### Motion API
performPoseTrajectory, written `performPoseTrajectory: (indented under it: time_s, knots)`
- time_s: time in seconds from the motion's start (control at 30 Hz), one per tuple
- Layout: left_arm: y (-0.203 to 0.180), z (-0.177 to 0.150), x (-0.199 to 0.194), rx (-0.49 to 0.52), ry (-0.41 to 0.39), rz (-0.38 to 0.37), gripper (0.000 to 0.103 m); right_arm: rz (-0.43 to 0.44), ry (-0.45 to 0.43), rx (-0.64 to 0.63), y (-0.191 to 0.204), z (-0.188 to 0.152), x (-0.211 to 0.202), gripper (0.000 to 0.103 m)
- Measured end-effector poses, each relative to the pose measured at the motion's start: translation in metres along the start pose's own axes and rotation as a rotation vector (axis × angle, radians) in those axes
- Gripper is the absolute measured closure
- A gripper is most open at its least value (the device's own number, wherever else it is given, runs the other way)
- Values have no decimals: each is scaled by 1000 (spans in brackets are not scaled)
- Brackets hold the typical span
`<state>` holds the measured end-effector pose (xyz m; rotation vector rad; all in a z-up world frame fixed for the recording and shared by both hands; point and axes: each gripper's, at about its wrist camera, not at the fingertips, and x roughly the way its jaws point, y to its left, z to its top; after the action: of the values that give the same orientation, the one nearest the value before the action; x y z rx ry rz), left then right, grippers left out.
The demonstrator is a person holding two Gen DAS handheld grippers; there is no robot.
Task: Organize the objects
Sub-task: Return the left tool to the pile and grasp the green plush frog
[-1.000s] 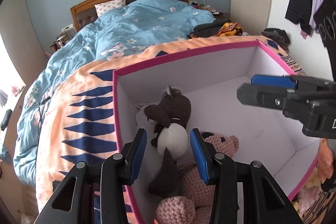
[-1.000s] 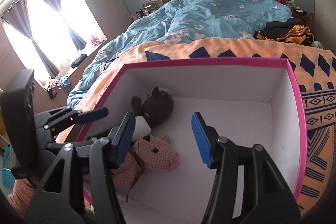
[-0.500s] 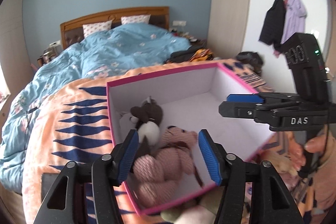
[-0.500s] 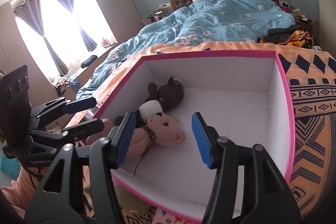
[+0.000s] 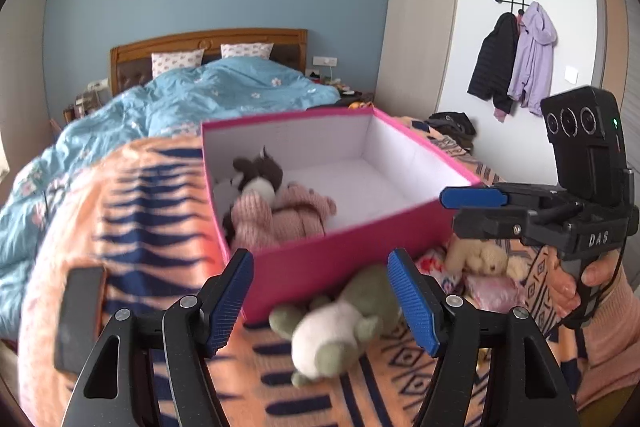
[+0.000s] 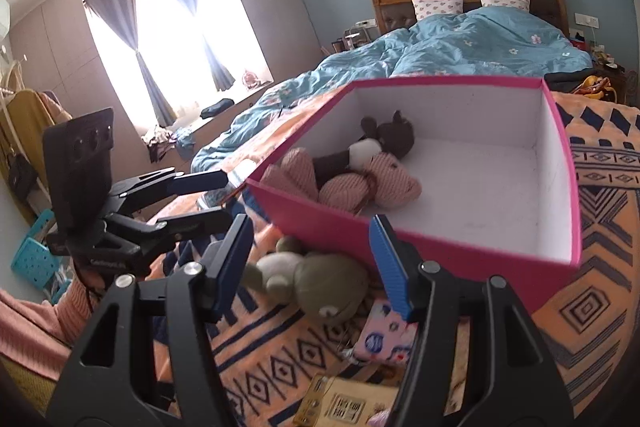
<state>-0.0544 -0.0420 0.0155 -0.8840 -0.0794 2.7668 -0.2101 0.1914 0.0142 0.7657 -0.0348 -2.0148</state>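
Note:
A pink box (image 5: pixel 328 255) with a white inside stands on the orange patterned blanket. A brown and white plush (image 5: pixel 260 171) and a pink knitted plush (image 5: pixel 280 219) lie in its left corner. A green and white plush (image 5: pixel 340 323) lies on the blanket against the box's near wall. My left gripper (image 5: pixel 320 267) hovers over this plush, its jaws opening with nothing held. My right gripper (image 6: pixel 311 227) is also above the green plush (image 6: pixel 316 279), jaws opening and empty. In the right wrist view the box (image 6: pixel 440 251) is just beyond the fingertips.
A cream plush dog (image 5: pixel 484 259) and a pink packet (image 6: pixel 384 335) lie on the blanket near the box. A printed card (image 6: pixel 340 403) is at the near edge. A dark flat object (image 5: pixel 80 315) lies at the left. A blue duvet (image 5: pixel 200 95) covers the far bed.
Both grippers have drawn back out of the box to its near side. The left jaws have widened away from the brown plush. The green plush has come into view.

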Motion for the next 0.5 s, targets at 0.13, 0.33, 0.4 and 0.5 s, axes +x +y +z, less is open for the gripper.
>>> performPoseTrajectory:
  time_s: [0.13,0.33,0.4,0.5]
  knots:
    - [5,-18,9,-61,41,-22,32,-2,51,20,0,-18,14,41]
    - [7,-47,22,-136,99,-35,32,-20,114,85,-11,-41,37,41]
    - [7,-51,25,-152,113,-38,32,-33,126,98,-14,-44,43,41]
    - [8,-57,30,-171,132,-42,32,-43,131,111,-17,-45,48,39]
